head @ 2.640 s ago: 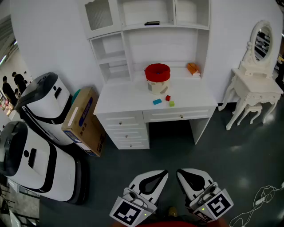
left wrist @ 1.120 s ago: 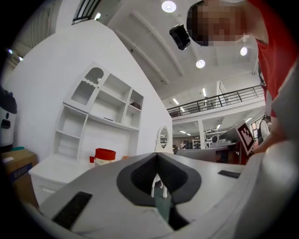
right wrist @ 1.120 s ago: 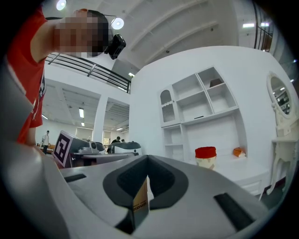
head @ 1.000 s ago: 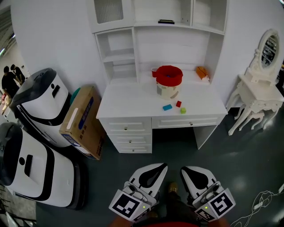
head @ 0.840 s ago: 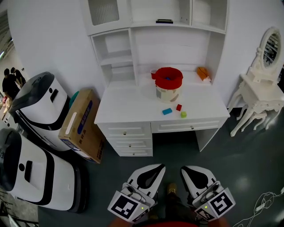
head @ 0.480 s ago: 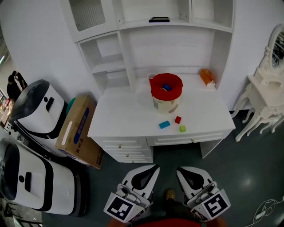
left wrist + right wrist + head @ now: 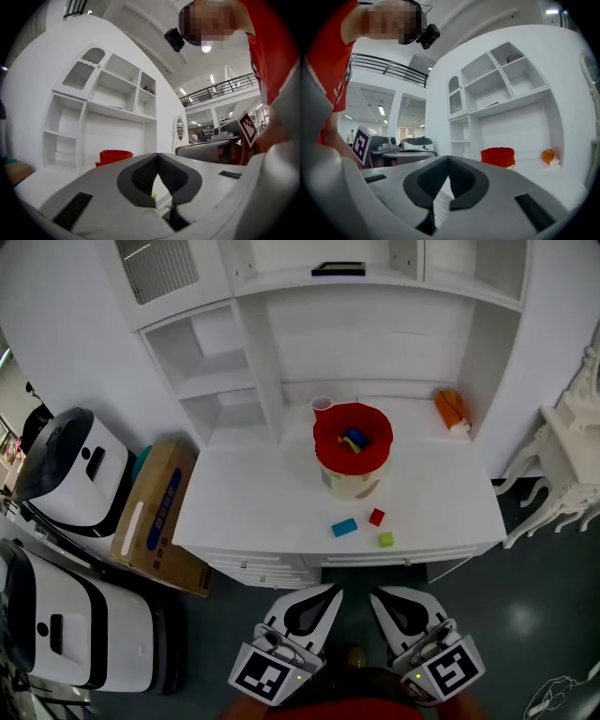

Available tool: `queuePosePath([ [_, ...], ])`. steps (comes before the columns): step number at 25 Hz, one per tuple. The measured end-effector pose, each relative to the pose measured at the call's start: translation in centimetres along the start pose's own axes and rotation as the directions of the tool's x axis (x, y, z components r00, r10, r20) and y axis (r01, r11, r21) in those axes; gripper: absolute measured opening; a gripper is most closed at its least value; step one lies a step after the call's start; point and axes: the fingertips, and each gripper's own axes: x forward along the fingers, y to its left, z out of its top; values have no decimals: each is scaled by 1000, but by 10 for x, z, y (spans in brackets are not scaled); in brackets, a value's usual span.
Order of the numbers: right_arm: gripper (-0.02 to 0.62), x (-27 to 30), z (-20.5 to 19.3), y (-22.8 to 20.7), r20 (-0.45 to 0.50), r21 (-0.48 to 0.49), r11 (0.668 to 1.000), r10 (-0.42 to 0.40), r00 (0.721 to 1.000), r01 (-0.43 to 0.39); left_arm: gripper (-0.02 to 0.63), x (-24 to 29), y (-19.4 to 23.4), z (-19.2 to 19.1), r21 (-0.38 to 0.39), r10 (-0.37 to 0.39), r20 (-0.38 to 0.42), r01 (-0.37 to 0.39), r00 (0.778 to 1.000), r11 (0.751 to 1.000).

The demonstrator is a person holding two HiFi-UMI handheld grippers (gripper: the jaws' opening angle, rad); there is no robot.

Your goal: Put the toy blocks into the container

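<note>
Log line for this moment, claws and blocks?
left claw: shut, empty | right claw: shut, empty | desk: blue block, red block, green block loose | container: upright, holds blocks

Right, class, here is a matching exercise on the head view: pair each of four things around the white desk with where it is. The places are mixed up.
Things:
1. blue block
2. green block
3. orange object
4. cardboard box

Places:
a. on the floor, left of the desk
b. the block nearest the desk's front edge
c. at the back right of the desktop
d. furthest left of the blocks in front of the red container

Pairs: 1-d, 2-b, 3-c, 4-a
</note>
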Motion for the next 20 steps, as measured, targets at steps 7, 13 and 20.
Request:
queuePosePath([
  [7, 14, 35, -19, -38, -35, 22, 995, -97, 995, 98, 26, 31, 47, -19, 0, -28, -10, 28, 1000, 1000],
  [13, 29, 53, -63, -85, -141, 33, 967, -246, 959, 253, 26, 54, 67, -41, -43, -75, -20, 74, 997, 996],
  [20, 170, 59, -165, -144, -386, 11, 929, -336, 859, 369, 26, 65, 83, -45, -59, -77, -52, 74, 996, 996],
])
